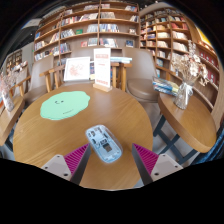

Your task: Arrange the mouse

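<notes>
A pale, translucent computer mouse (103,143) lies on the round wooden table (130,112), tilted with its far end leaning left. It rests on the table between my two fingers, with a gap to the right finger (143,163) and the left finger (80,165) close beside it. My gripper (111,166) is open, its pink pads showing at either side. A light green mouse mat (66,104) lies on the table beyond the mouse to the left.
Two upright white sign boards (77,69) (102,66) stand at the table's far edge. Chairs (143,68) ring the table. Another wooden table (192,118) with a glass vase (184,95) is at the right. Bookshelves (95,25) fill the background.
</notes>
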`<act>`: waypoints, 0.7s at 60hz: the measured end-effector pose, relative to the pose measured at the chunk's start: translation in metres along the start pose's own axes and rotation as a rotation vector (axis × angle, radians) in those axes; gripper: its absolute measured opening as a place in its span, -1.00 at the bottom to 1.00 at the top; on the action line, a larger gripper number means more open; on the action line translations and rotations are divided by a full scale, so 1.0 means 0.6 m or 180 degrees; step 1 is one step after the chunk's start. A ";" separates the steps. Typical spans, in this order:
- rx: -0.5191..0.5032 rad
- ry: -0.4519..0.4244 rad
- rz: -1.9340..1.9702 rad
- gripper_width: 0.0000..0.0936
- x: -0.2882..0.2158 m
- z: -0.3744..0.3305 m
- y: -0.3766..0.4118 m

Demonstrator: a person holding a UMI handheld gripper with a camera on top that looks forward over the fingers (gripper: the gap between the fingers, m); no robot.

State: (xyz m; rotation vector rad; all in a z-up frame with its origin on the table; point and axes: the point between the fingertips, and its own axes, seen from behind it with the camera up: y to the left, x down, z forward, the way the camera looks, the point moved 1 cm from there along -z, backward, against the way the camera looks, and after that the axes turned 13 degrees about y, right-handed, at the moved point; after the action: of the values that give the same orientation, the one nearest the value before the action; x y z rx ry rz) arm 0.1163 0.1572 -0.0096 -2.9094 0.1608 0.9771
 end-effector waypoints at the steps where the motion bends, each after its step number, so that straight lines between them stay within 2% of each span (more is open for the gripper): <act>1: 0.0004 0.0001 0.0012 0.82 -0.004 0.003 -0.001; 20: 0.0077 0.0110 0.0204 0.76 -0.040 0.035 -0.023; 25: 0.0070 0.0080 0.0171 0.38 -0.044 0.039 -0.017; 27: 0.0081 0.0077 0.0159 0.01 -0.045 0.040 -0.017; 35: 0.0134 0.0134 0.0213 -0.11 -0.054 0.033 -0.022; 42: 0.0175 -0.0130 0.0209 -0.14 -0.126 -0.014 -0.013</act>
State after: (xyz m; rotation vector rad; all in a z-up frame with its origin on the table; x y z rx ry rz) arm 0.0624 0.1697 0.0429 -2.8487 0.2780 1.0242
